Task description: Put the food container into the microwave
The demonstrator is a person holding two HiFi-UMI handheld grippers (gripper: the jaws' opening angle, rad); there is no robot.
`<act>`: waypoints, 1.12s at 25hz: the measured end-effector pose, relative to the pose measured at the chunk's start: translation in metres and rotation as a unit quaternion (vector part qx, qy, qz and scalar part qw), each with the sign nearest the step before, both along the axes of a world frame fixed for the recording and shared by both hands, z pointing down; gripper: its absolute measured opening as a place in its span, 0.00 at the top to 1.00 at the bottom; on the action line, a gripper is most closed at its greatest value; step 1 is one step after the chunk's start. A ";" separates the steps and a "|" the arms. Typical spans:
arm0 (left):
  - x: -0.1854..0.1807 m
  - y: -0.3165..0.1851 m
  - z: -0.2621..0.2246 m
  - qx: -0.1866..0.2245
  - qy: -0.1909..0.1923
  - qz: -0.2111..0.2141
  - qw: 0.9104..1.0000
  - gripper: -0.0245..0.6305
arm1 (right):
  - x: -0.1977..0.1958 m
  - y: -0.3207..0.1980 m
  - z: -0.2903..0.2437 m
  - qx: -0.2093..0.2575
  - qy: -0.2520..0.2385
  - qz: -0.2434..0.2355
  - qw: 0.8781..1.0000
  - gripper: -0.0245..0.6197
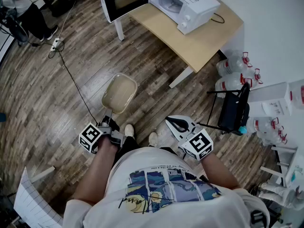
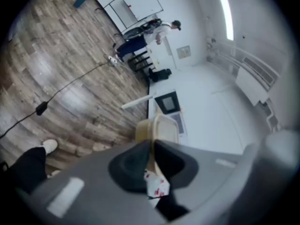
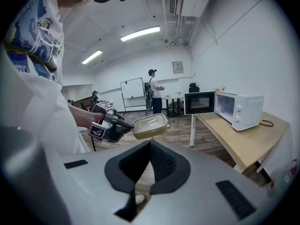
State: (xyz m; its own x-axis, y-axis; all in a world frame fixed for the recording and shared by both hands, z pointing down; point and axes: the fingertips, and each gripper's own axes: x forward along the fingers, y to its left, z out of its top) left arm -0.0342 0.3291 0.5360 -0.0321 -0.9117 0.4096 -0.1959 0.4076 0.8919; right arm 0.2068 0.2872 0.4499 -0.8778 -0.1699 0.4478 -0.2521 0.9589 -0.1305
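The brown wood-plank floor [image 1: 47, 99] takes up most of the head view, with a wide bare stretch between the person's pale shoes [image 1: 129, 130] and the furniture ahead. A pale wooden table on white legs [image 1: 204, 37] stands at an angle beyond that stretch. Its near long edge faces the open floor, and its right end is close to the white wall.

A white boxy microwave [image 1: 190, 4] sits at the table's far end. Its black-windowed door [image 1: 126, 1] is swung wide, reaching past the table edge and out over the floor, so the cavity is open.

Right of the table's near leg, a black folding frame [image 1: 235, 108] and a cluster of clear plastic water bottles with red caps [image 1: 232, 75] crowd the corner and narrow the room on that side.

The beige, translucent rectangular food container with a lid [image 1: 119, 94] hangs in the air above the planks, well apart from the table and microwave. The left gripper [image 1: 108, 114] has its jaws clamped on the container's near rim, and the rim shows wedged between the dark pads [image 2: 136, 161]. The right gripper [image 1: 178, 124] is lower and to the right, with its jaws brought together on nothing.

A thin black cable [image 1: 71, 75] runs across the floor left of the container.
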 end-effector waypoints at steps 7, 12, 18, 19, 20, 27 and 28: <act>0.053 -0.005 -0.004 0.005 0.004 0.002 1.000 0.90 | 0.050 -0.011 0.009 -0.037 -0.023 0.016 0.999 0.95; 0.059 -0.029 -0.006 0.008 0.006 0.011 1.000 0.90 | 0.049 -0.028 0.010 -0.025 -0.024 0.023 0.999 0.95; 0.025 -0.087 -0.004 0.024 0.006 0.032 0.999 0.90 | 0.016 -0.077 0.013 -0.009 -0.010 0.047 0.999 0.95; 0.017 -0.101 -0.003 0.028 0.006 0.036 0.999 0.90 | 0.009 -0.088 0.011 -0.007 -0.009 0.053 0.999 0.93; 0.008 -0.114 -0.004 0.030 0.004 0.041 0.999 0.90 | 0.000 -0.099 0.009 -0.005 -0.008 0.060 0.998 0.87; -0.062 -0.204 -0.022 0.049 -0.001 0.076 0.996 0.90 | -0.083 -0.161 -0.013 0.032 0.015 0.074 0.997 0.84; -0.072 -0.216 -0.025 0.052 -0.003 0.084 0.995 0.90 | -0.094 -0.168 -0.015 0.032 0.014 0.079 0.996 0.84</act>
